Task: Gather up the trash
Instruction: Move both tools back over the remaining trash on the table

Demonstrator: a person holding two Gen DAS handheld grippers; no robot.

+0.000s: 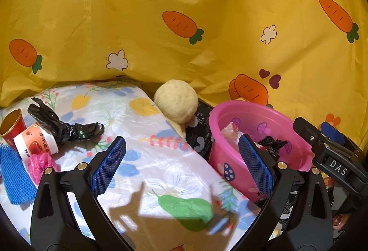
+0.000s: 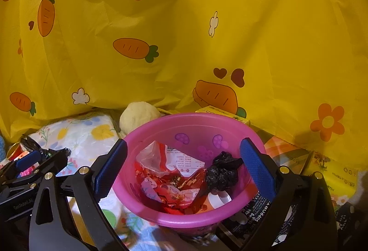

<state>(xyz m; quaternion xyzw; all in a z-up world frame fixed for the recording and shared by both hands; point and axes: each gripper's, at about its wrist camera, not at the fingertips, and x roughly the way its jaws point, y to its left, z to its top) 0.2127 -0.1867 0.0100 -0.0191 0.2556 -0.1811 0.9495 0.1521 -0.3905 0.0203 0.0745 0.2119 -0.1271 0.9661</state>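
Observation:
My left gripper (image 1: 182,165) is open over a floral sheet (image 1: 142,135), with nothing between its blue pads. Left of it lie a crumpled black bag (image 1: 59,124), a red cup (image 1: 11,124), a white apple-print cup (image 1: 36,142), pink plastic (image 1: 41,163) and a blue foam net (image 1: 13,177). A green scrap (image 1: 186,207) lies just ahead. My right gripper (image 2: 184,165) hangs open above a pink basin (image 2: 147,133), which holds a red snack wrapper (image 2: 170,177) and a black bag (image 2: 220,172). The basin (image 1: 260,110) sits right of the left gripper.
A yellow carrot-print cloth (image 1: 184,9) drapes behind everything. A cream fuzzy ball (image 1: 176,101) rests between the sheet and the basin. Black printed fabric (image 2: 257,207) lies under the basin. Yellow tissue packs (image 2: 333,177) sit at the right.

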